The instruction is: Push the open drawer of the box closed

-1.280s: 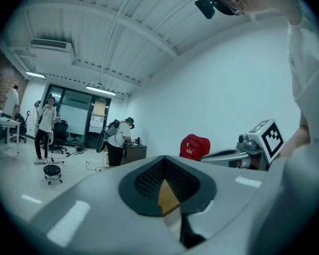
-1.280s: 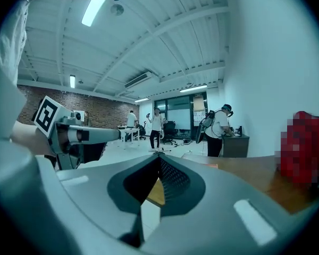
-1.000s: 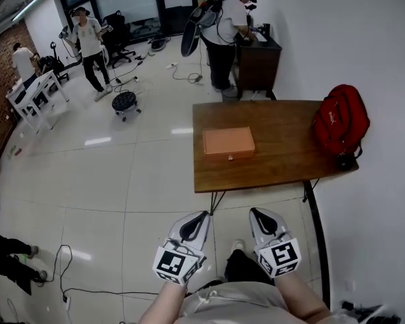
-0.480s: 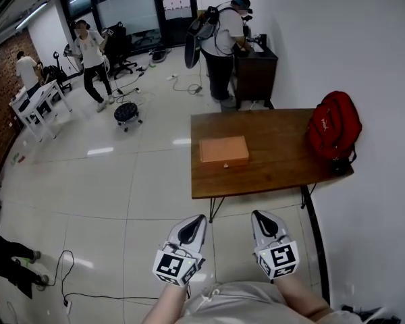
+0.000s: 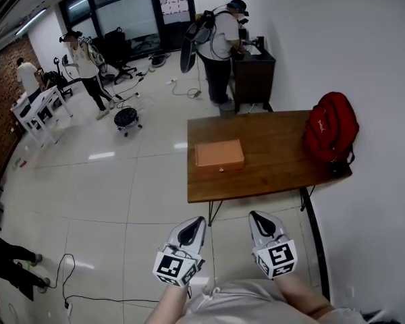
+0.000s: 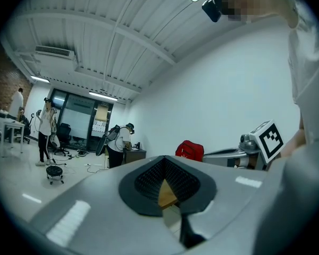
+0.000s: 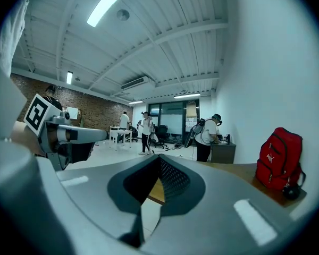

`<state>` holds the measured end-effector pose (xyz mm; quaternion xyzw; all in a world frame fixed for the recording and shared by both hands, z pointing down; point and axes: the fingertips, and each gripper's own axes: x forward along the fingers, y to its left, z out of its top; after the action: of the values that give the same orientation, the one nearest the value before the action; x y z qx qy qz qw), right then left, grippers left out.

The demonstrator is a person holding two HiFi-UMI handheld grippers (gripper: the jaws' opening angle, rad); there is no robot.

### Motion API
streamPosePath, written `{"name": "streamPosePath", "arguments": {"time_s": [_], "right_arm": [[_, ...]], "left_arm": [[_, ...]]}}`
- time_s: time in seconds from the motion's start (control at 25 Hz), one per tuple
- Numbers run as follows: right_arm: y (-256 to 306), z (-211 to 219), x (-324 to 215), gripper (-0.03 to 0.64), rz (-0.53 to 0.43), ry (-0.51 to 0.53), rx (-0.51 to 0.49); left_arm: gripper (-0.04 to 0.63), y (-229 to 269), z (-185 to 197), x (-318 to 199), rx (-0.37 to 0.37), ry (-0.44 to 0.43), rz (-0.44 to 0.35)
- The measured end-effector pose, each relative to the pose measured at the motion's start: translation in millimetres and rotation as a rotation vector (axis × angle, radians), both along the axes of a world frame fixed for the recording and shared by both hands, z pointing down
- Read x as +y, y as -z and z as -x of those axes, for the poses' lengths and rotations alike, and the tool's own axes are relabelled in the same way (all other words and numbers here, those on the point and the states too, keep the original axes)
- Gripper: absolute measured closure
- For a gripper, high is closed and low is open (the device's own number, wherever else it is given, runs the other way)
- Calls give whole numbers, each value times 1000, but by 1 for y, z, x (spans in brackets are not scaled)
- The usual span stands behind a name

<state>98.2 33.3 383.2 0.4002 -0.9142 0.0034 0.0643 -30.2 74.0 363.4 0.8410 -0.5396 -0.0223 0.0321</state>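
Observation:
A flat orange-brown box (image 5: 219, 153) lies on the left part of a brown wooden table (image 5: 270, 164), a small knob (image 5: 221, 169) on its near face. From this distance I cannot tell how far its drawer stands out. Both grippers hang low by the person's body, well short of the table. The left gripper (image 5: 194, 223) (image 6: 165, 161) has its jaws together with nothing in them. The right gripper (image 5: 258, 219) (image 7: 158, 158) is likewise shut and holds nothing. Through each gripper's jaws only a sliver of the wooden table shows.
A red backpack (image 5: 331, 133) rests on the table's right end against the white wall. A person with a backpack (image 5: 219, 36) stands at a dark cabinet (image 5: 254, 73) beyond the table. Further left are a rolling stool (image 5: 125, 119), a white desk (image 5: 35, 110), other people, and floor cables (image 5: 74, 285).
The table and box have slid slightly down and left in the head view. Both grippers keep the same low pose. The people in the background have shifted.

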Motion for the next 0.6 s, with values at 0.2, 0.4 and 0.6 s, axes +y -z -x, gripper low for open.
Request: {"name": "streamPosePath", "arguments": {"time_s": [0.2,0.4,0.6], "right_arm": [[-2,-3,0,614,0,10,1],[0,-2,-2,614,-6,15,2],[-1,-8,-2,614,-5,13,-1]], "left_arm": [[589,1,-4,0,4,13,-9],[589,1,-4,-1,0,19,-7],[589,0,-11,0,-3,19,-2]]}}
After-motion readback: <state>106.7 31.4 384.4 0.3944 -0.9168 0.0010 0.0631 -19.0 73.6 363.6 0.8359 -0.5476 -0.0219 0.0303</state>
